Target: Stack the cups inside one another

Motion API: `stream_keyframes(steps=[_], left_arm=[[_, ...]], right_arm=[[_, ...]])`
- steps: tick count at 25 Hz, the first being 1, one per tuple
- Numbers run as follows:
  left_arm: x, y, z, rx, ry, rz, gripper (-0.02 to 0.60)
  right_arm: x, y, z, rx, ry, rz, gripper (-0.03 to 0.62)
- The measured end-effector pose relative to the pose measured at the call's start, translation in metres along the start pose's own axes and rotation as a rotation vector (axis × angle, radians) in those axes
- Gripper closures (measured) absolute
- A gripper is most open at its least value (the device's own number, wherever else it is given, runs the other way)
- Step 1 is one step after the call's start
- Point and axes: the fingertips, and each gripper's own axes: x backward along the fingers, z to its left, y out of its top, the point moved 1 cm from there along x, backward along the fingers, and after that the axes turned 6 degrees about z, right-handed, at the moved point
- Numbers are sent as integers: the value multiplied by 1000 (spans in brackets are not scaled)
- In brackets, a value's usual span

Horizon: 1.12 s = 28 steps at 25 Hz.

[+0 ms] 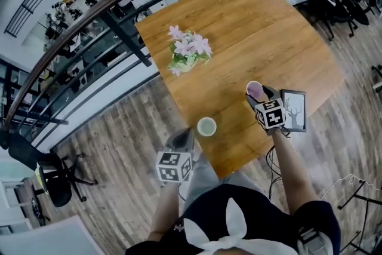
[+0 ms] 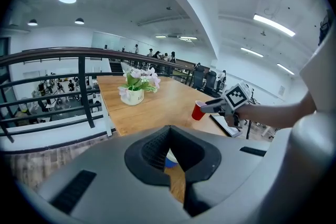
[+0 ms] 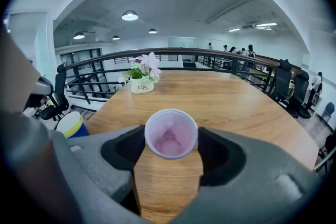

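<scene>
Broadly, the brown wooden table filled the scene; over it the right gripper clasped the red plastic cup between wide-set jaws, while the left gripper, closed and empty, hung just beside the blue yellow-banded cup at the near edge

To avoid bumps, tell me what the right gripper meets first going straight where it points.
Likely bare table, though depth is unclear: the right gripper, shut on the red cup, aims down at wood, right of the flower pot.
</scene>
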Motion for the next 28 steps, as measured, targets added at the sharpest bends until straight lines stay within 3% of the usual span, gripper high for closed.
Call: stream_keyframes(steps=[16,28], left_arm=[[36,-27,-19,7,1,-27,565],[59,-51,-21,33,23,-42,565]], right_arm=[[56,-36,100,50,117,-22,284],[114,0,142,109,152,-165,284]])
